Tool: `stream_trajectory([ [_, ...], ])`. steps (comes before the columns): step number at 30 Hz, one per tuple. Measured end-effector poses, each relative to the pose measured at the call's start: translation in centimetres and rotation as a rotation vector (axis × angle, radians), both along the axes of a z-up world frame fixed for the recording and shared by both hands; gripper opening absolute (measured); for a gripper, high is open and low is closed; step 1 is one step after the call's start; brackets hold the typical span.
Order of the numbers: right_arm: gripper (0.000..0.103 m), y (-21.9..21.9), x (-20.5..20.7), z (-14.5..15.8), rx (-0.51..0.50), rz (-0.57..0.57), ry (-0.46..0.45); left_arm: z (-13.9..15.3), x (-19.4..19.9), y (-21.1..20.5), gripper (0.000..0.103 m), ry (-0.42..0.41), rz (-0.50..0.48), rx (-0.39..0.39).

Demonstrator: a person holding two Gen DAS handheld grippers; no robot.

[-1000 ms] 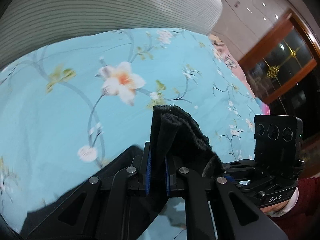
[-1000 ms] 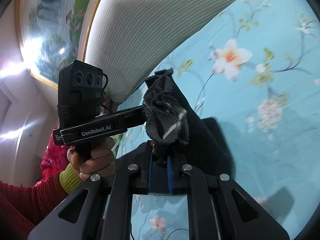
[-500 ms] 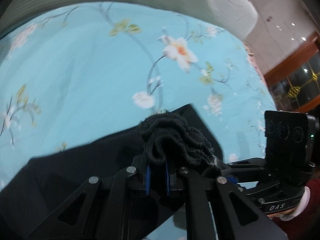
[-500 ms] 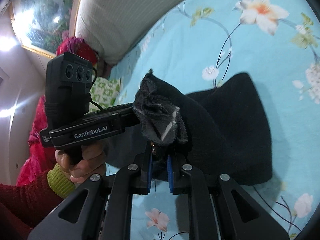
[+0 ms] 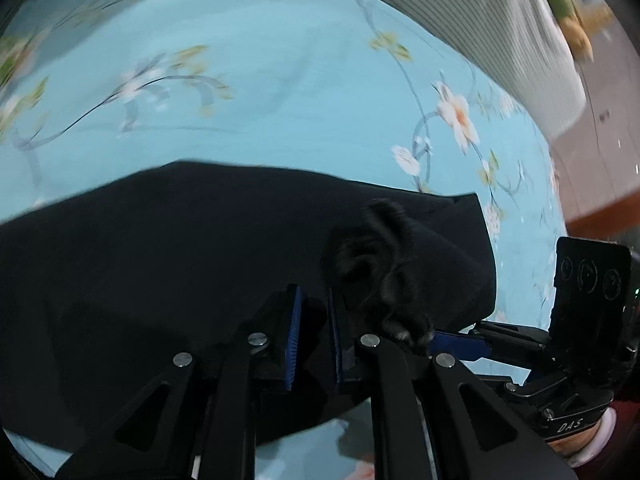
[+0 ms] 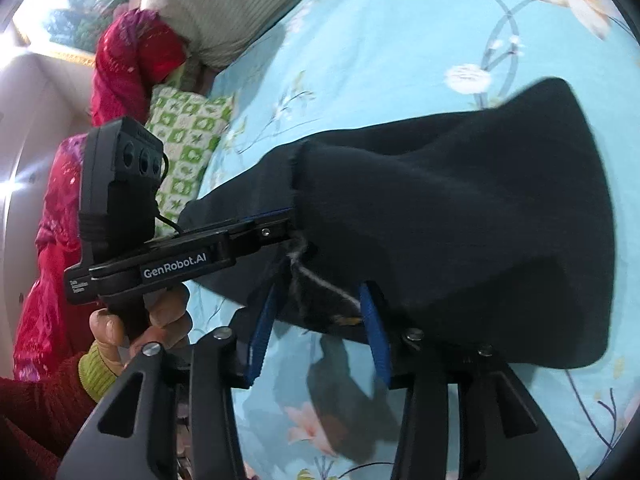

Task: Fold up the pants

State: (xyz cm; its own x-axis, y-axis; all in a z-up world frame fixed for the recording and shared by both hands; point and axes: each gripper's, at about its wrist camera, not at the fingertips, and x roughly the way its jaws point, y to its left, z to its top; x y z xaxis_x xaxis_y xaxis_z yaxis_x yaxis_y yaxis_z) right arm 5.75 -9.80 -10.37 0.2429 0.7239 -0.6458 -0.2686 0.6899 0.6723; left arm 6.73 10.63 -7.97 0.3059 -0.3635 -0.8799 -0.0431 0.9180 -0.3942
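Pants: black pants (image 6: 460, 216) lie doubled over on the blue floral bed (image 5: 260, 120), top layer laid over the lower one.
Left gripper (image 5: 314, 336): fingers slightly apart, cloth bunched beside the right finger, apparently released.
Right gripper (image 6: 320, 328): fingers wide apart around the frayed hem, not clamping.
Progress: one fold appears laid; smoothing or another fold likely remains.
Room: open bed beyond the pants; pillow (image 6: 224, 4) well apart.
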Motion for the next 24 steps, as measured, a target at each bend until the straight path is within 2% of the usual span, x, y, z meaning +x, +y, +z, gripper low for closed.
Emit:
stream_trajectory([
  [13,0.045,5.3,1.3,3.1,-0.004,0.138,-0.059,1.9,-6.9,8.5,0.017,-0.012,0.293,-0.048],
  [15,0.045,6.2,1.6,3.5,-0.008,0.157,-0.072,2.0,-8.0,9.7,0.022,-0.014,0.331,-0.054],
  [21,0.045,9.3,2.5,4.5,-0.016,0.216,-0.100,2.1,-10.9,12.7,0.022,-0.012,0.439,-0.072],
  [24,0.045,10.7,2.6,4.6,-0.022,0.241,-0.105,2.1,-12.3,14.2,0.025,-0.015,0.497,-0.085],
])
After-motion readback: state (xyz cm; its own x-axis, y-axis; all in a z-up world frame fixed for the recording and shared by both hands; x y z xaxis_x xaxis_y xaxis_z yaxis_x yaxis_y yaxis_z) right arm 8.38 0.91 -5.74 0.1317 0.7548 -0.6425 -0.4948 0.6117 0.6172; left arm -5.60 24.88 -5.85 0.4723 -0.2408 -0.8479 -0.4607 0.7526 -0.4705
